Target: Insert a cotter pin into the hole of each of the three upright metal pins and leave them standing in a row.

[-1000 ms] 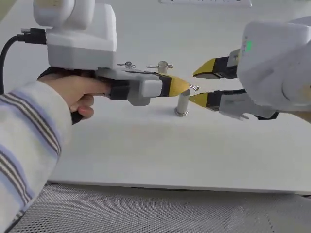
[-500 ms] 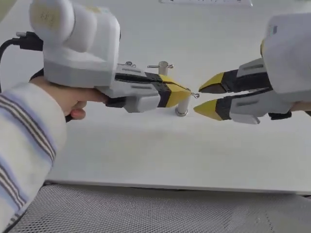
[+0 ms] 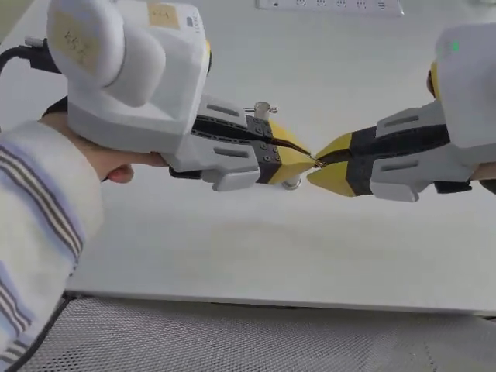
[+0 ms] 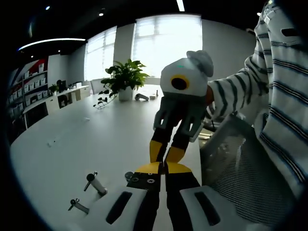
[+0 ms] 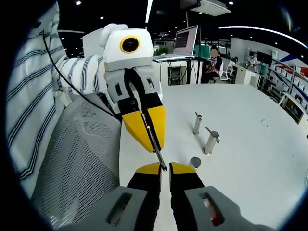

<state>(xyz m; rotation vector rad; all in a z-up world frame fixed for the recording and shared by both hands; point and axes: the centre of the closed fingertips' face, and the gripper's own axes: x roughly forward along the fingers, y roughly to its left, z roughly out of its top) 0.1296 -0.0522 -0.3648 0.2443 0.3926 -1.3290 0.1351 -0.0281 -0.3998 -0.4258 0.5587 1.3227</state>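
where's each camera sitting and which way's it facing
Head view: on the headset, down at the bench; sleeve, left gripper, right gripper show.
Left gripper view: on that gripper, faces the right gripper; own jaws below.
Right gripper view: on that gripper, faces the left gripper's cotter pin; own jaws below.
Both gripper views share the metal pins.

I am counting three metal pins [image 5: 211, 142] standing on the one white table [image 5: 260, 144]. Two cotter pins [image 4: 89, 177] are sitting through two of them, and a third cotter pin [image 5: 157, 143] is being held between two grippers, the left gripper [image 4: 162, 167] and the right gripper [image 5: 164, 167]. One potted plant [image 4: 122, 79] is growing at the back, and one person [image 5: 211, 67] is sitting far off.
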